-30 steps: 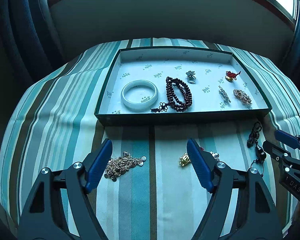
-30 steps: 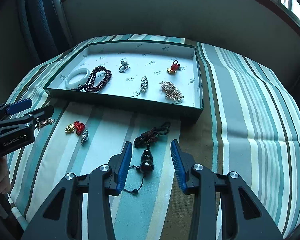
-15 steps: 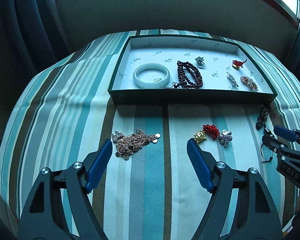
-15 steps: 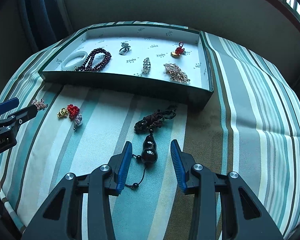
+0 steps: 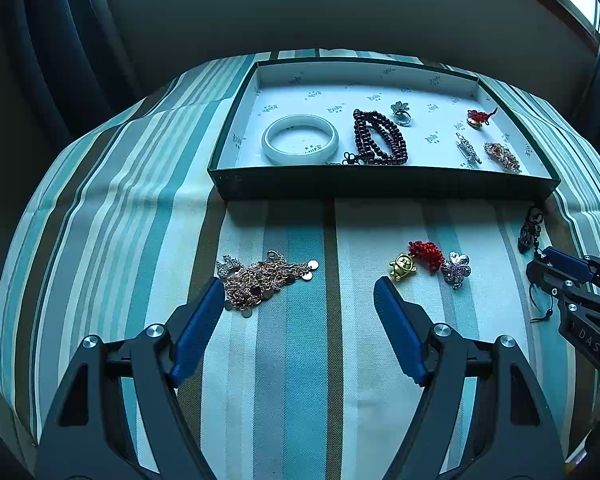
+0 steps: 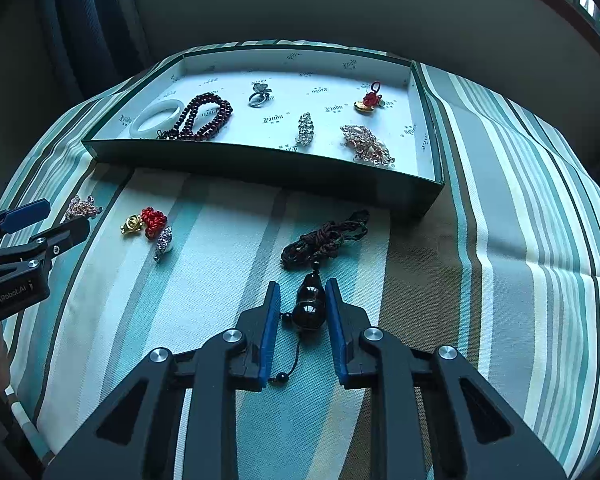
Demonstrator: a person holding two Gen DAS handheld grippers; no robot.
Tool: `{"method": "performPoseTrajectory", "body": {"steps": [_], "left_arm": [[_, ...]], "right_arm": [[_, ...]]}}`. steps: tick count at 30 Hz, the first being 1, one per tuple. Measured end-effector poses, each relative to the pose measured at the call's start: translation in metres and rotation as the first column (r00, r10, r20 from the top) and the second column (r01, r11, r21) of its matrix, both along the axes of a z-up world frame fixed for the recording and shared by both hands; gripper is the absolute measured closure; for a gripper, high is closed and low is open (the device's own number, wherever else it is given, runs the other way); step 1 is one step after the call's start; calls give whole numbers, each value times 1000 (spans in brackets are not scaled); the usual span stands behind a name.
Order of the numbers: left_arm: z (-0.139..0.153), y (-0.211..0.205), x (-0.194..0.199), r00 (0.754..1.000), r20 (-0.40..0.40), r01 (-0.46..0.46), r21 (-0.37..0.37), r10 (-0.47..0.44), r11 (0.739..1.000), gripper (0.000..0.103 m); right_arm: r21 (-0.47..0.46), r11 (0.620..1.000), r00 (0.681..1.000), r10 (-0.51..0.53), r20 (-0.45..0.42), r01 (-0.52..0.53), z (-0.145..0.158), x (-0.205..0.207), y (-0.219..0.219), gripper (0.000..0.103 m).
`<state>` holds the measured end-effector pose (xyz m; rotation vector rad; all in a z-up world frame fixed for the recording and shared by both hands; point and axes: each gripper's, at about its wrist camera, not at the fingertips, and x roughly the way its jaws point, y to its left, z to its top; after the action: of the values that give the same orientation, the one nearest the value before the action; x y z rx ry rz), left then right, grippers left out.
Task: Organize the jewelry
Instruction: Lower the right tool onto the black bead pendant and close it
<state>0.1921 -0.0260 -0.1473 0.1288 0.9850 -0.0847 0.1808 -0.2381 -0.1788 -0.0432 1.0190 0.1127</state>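
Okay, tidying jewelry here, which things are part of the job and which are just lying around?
Part of the job:
green tray
gourd pendant, right gripper closing around it
gold chain pile
gold charm with red knot
flower brooch
left gripper

Just lying about:
striped cloth
curtain

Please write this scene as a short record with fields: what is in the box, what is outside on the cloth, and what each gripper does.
surface: striped cloth
in box: white bangle, dark bead bracelet, ring, red-and-gold charm, two sparkly brooches
outside box: gold chain pile, gold-and-red charm, silver flower brooch, gourd pendant
left gripper: open, holding nothing
right gripper: jaws closing, pendant between them
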Motion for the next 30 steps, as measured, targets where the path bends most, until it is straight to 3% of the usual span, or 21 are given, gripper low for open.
{"method": "performPoseTrajectory", "body": {"steps": [4, 30], "left_arm": [[-2, 1, 1, 1000, -4, -2, 2, 2, 1000, 26], [-4, 17, 5, 999, -12, -29, 31, 30, 999, 26]], "right_arm": [[-2, 1000, 1000, 5, 0, -5, 0, 0, 2, 85], [0, 1000, 1000, 7, 8, -7, 3, -4, -8, 85]]}}
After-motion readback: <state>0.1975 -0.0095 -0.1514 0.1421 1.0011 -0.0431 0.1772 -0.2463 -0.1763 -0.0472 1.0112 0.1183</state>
